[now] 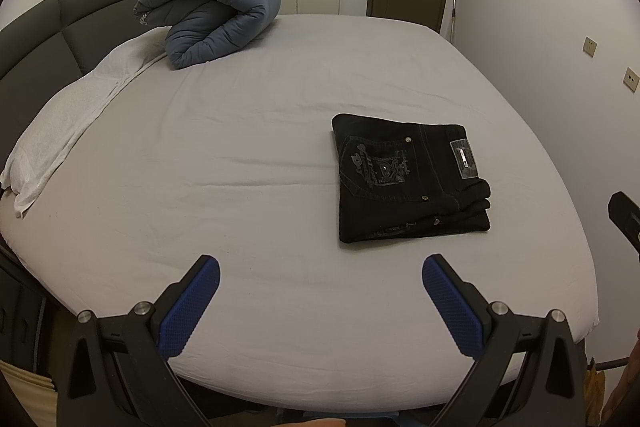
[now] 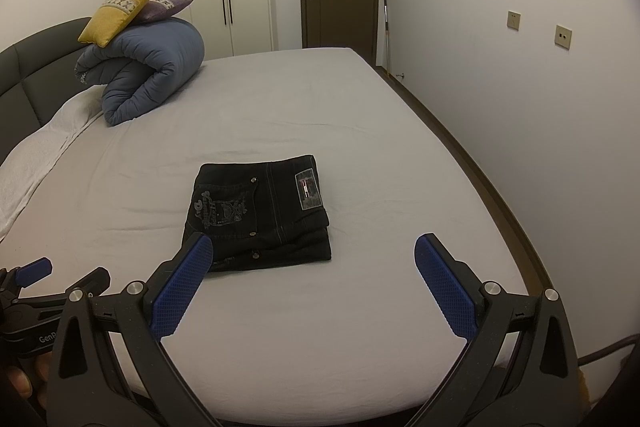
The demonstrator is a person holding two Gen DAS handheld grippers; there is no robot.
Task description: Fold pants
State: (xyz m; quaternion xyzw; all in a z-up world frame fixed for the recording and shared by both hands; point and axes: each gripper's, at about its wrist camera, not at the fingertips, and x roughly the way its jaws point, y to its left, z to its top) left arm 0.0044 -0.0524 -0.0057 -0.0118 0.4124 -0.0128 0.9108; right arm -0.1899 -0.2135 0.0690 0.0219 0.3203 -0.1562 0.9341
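step: pants (image 2: 258, 213) look all folded | my left gripper (image 1: 320, 303) and right gripper (image 2: 314, 283) wide open, holding nothing | next: maybe just pat flat

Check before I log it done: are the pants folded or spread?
Folded: the black pants lie as a compact stacked rectangle on the bed; both grippers open, clear.

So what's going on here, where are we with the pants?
The pants lie folded into a compact stack on the bed, back pocket and waist patch facing up. Nothing is holding them. A person holds both tongs open near the bed's near edge: the left tongs have the pants ahead to their right, the right tongs sit just short of the stack. The fold looks done.
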